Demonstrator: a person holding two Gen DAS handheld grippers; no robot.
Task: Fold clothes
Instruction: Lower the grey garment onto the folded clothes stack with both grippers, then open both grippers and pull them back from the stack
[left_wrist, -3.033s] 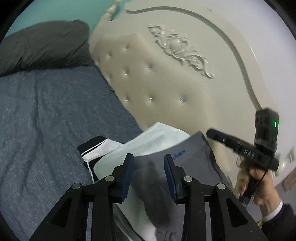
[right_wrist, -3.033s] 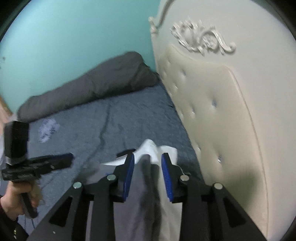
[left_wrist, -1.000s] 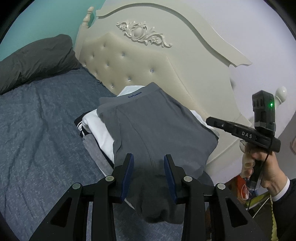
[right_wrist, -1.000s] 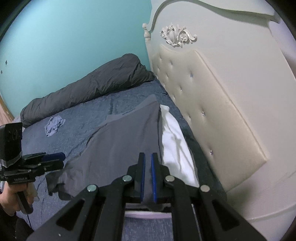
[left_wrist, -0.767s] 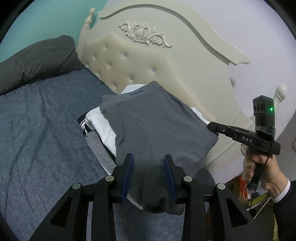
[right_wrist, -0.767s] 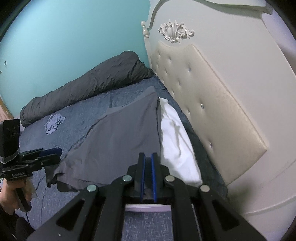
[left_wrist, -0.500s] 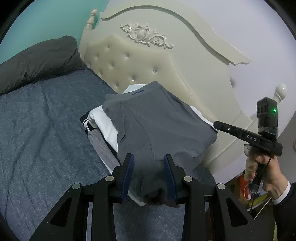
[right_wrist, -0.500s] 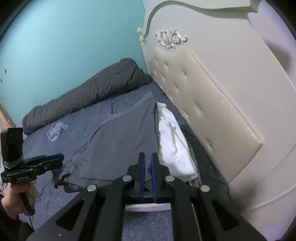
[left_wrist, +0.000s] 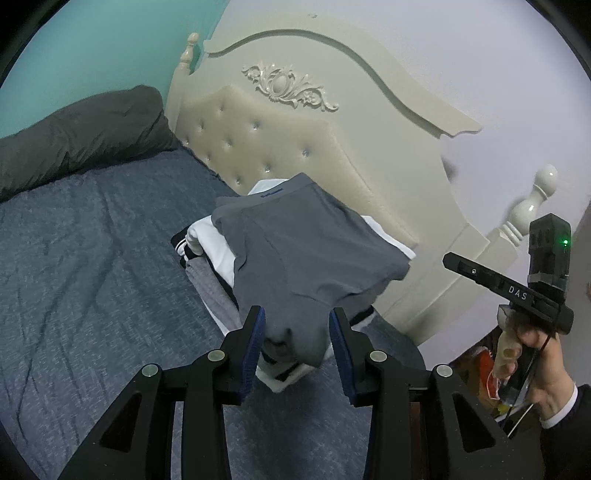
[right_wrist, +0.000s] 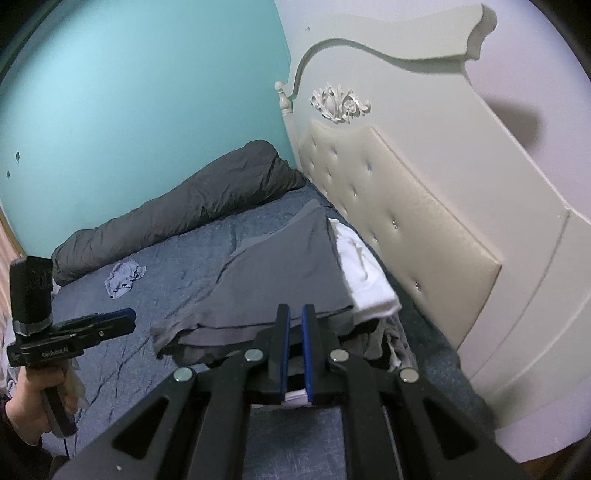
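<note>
Grey boxer briefs (left_wrist: 310, 251) are laid atop the folded pile (left_wrist: 207, 254) at the bed's (left_wrist: 74, 266) headboard edge. The left tool (left_wrist: 295, 332) is held apart. The right tool (right_wrist: 293, 325) is pressed nearly together, empty.

Dim, cool indoor light; soft shadows fall on the headboard (right_wrist: 424, 236); fisheye bends edges into black corners.

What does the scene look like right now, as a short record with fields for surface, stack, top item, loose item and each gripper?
surface: bed with blue-grey cover, headboard behind
stack: folded clothes pile next to the headboard
top item: grey shorts, laid flat, one end drooping over the pile's near edge
loose item: crumpled cloth out on the bed, unfolded
bedding: dark duvet rolled along the teal wall
left gripper: open, holding nothing
right gripper: shut, whether it pinches fabric is unclear
</note>
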